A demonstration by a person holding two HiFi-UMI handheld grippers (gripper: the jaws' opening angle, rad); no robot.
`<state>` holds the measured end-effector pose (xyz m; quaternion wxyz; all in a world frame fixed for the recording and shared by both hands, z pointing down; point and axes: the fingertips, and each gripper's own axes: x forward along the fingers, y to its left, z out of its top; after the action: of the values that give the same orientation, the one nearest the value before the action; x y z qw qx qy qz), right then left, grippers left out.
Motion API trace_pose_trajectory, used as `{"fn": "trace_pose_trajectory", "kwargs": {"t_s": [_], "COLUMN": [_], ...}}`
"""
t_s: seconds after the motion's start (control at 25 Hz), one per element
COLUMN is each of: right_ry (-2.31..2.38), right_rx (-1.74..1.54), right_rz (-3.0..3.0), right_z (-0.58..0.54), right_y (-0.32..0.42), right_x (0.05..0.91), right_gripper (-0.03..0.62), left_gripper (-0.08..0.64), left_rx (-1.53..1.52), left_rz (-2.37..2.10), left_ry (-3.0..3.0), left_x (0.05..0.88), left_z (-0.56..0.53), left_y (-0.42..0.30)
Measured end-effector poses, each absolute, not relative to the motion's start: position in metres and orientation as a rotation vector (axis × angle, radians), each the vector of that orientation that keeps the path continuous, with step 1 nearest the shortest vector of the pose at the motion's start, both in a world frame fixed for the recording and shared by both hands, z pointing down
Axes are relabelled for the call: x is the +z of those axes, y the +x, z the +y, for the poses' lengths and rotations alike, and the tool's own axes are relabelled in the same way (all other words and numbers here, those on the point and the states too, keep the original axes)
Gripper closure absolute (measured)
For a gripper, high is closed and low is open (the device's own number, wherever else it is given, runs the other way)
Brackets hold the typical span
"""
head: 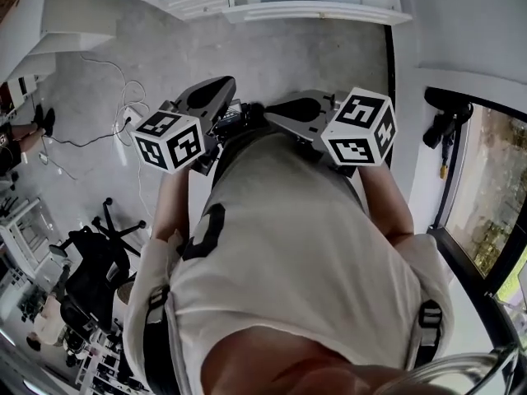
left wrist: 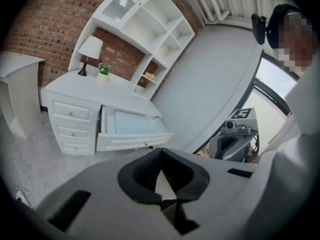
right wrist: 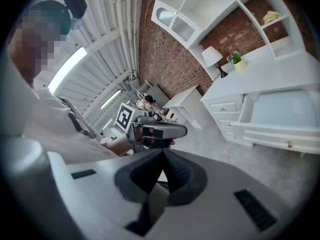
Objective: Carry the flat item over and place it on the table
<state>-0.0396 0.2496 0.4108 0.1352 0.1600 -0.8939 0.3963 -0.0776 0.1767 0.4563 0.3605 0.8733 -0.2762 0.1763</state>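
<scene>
I hold both grippers close in front of the person's body, above a grey floor. My left gripper is shut with nothing in it; its dark pads meet in the left gripper view. My right gripper is likewise shut and empty. Each one shows in the other's camera: the right gripper, the left gripper. Ahead stands a white desk with one drawer pulled open; its pale inside shows. I see no flat item in any view.
A white shelf unit sits on the desk, beside a lamp and a small plant. A low white stand is left of the desk. Cables and a black office chair lie to my left, a window to my right.
</scene>
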Motion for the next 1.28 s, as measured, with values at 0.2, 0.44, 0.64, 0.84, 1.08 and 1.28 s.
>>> {"fn": "trace_pose_trajectory", "kwargs": {"t_s": [0.2, 0.44, 0.64, 0.84, 1.08, 1.28], "right_ry": [0.466, 0.423, 0.312, 0.247, 0.301, 0.333], "right_rx": [1.095, 1.061, 0.998, 0.905, 0.865, 0.862], "right_rz": [-2.686, -2.763, -2.789, -2.790, -2.821, -2.787], "right_z": [0.239, 0.232, 0.231, 0.240, 0.223, 0.212], "right_y": [-0.013, 0.011, 0.031, 0.028, 0.035, 0.032], "right_x": [0.398, 0.388, 0.386, 0.381, 0.380, 0.385], "right_gripper": [0.581, 0.581, 0.405, 0.413, 0.477, 0.539], "left_gripper": [0.540, 0.540, 0.540, 0.540, 0.540, 0.540], "left_rx": [0.487, 0.518, 0.544, 0.532, 0.527, 0.492], "left_rz": [-0.768, -0.823, -0.864, -0.914, -0.920, -0.892], "left_ry": [2.400, 2.528, 2.554, 2.532, 2.522, 2.517], "left_x": [0.438, 0.419, 0.417, 0.409, 0.412, 0.415], "left_z": [0.161, 0.152, 0.146, 0.149, 0.140, 0.129], "left_y": [-0.030, 0.013, 0.043, 0.047, 0.056, 0.056]}}
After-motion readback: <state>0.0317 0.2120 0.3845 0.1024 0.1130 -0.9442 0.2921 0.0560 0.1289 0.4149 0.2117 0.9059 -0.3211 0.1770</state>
